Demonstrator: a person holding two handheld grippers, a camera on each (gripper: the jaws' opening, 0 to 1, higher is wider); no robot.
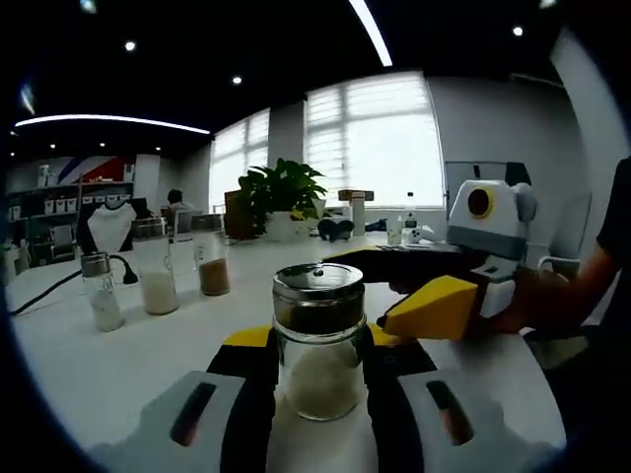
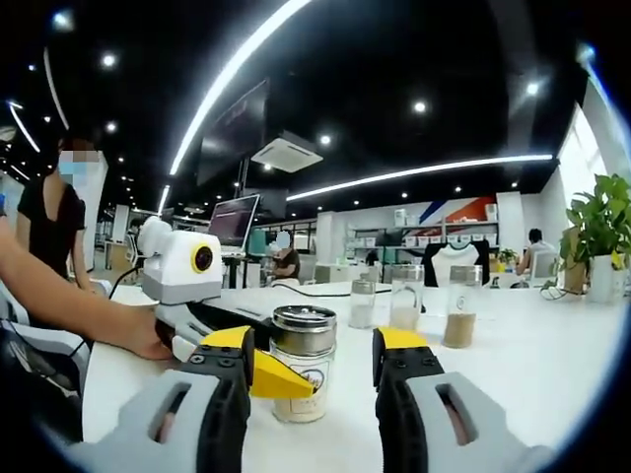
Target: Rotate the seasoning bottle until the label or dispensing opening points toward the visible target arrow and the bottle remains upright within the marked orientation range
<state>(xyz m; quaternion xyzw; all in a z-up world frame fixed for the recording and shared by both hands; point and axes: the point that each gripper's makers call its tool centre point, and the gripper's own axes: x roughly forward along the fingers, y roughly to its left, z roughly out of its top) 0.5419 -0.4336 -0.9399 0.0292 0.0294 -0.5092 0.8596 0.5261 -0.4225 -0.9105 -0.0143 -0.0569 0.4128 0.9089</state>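
A glass seasoning bottle point(image 1: 317, 310) with a chrome shaker lid and pale powder inside stands upright on the white table point(image 1: 118, 374). My left gripper point(image 1: 317, 347) holds it, with the black, yellow-tipped jaws pressed against both sides of the glass. In the right gripper view the bottle point(image 2: 304, 330) shows a white printed label facing the camera, and the left gripper point(image 2: 284, 367) reaches in from the left with one yellow tip across the glass. My right gripper point(image 2: 311, 363) is open, its jaws straddling the bottle without touching. It enters the left gripper view as the right gripper point(image 1: 399, 286).
Three more seasoning jars point(image 1: 158, 286) stand in a row on the table, also seen as the jars point(image 2: 406, 296). A potted plant point(image 1: 281, 197) sits further back. A person's arm point(image 2: 79, 305) and hand point(image 1: 552, 296) hold the grippers. A cable point(image 1: 44, 291) lies on the table.
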